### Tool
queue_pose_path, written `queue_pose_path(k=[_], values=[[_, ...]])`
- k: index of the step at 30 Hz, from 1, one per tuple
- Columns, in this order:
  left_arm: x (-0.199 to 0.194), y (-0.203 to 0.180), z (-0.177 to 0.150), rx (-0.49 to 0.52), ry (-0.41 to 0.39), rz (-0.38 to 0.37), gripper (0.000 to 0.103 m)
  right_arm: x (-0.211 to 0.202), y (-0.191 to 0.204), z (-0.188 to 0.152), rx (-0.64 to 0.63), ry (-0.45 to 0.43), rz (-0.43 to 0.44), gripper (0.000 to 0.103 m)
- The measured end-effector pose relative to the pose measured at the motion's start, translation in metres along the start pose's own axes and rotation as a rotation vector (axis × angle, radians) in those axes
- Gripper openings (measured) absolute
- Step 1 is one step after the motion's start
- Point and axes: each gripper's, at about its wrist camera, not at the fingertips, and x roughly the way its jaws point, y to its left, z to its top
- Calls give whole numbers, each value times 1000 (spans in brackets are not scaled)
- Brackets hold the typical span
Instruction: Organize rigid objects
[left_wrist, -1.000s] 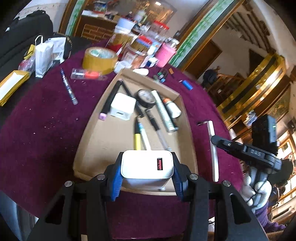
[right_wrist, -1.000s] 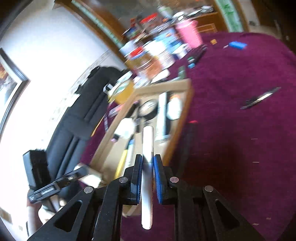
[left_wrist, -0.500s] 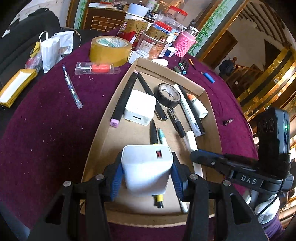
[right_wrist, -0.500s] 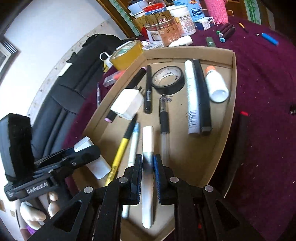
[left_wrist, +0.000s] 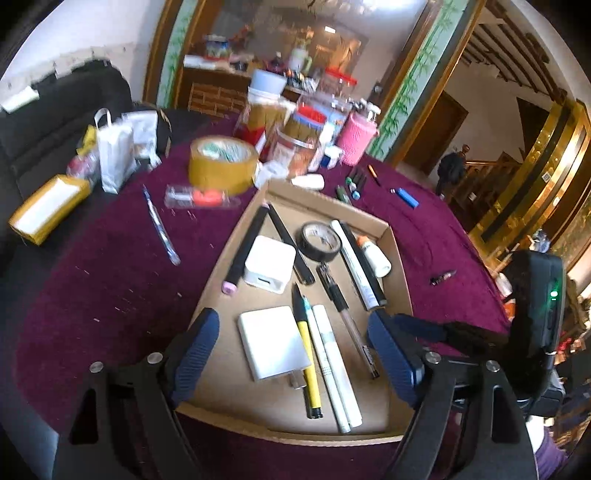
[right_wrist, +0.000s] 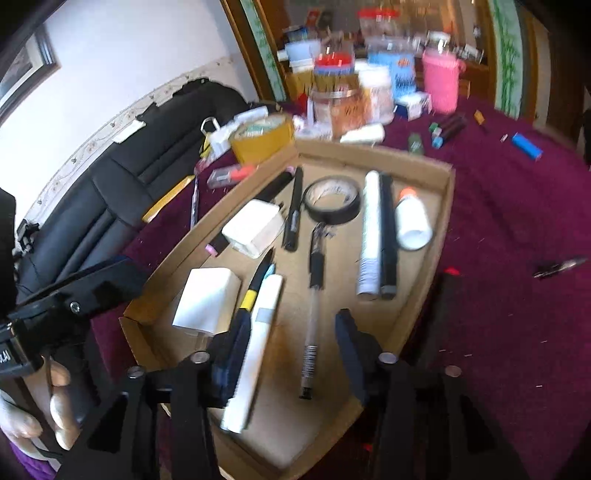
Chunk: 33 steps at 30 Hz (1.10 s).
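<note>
On the purple tablecloth (left_wrist: 110, 280) at the far left lay a yellow box (left_wrist: 46, 208), a white paper bag (left_wrist: 114, 155) and a blue pen (left_wrist: 160, 227), with a roll of tan packing tape (left_wrist: 221, 164) just beyond them. The left gripper (left_wrist: 295, 358) hung over the near end of the cardboard tray (left_wrist: 400, 266) with its jaws spread wide and nothing between them; the flat white charger (left_wrist: 273, 341) lay on the tray floor below the gap, touching neither pad. Just right of the charger ran a yellow-and-black pen (left_wrist: 308, 360), and beside that the white marker (left_wrist: 334, 363), both pointing along the tray. Farther in sat a second white adapter (left_wrist: 269, 264), a long black marker with a pink end (left_wrist: 243, 251), a roll of black tape (left_wrist: 319, 240), a clear pen (left_wrist: 345, 317) and a small white bottle with an orange tip (left_wrist: 375, 254). In the right wrist view, the right gripper (right_wrist: 291, 354) was likewise wide apart over the tray's near corner; the white marker (right_wrist: 255, 343) lay along its left finger (right_wrist: 231, 356), and whether they touched could not be told. To the right, outside the tray, a blue lighter (left_wrist: 406, 197) rested on the cloth.
</note>
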Motion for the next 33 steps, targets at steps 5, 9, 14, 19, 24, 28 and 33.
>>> queue_pose_path(k=[5, 9, 14, 19, 24, 28, 33], values=[[-21, -13, -6, 56, -127, 117, 83, -21, 0, -7, -45, -94, -93, 74], [-31, -27, -11, 109, -203, 181, 89, -32, -4, -13, -54, -137, -138, 79], [-33, -48, -21, 183, -235, 199, 92, -42, -8, -21, -66, -174, -203, 82], [-32, -63, -28, 214, -256, 201, 94, -51, -12, -25, -77, -213, -283, 87], [-36, -72, -31, 219, -286, 219, 96, -58, -19, -30, -69, -242, -329, 91], [-44, -77, -31, 210, -332, 252, 96, -60, -24, -32, -64, -245, -343, 91], [-71, -84, -33, 171, -461, 298, 103, -64, -27, -35, -57, -257, -347, 91]])
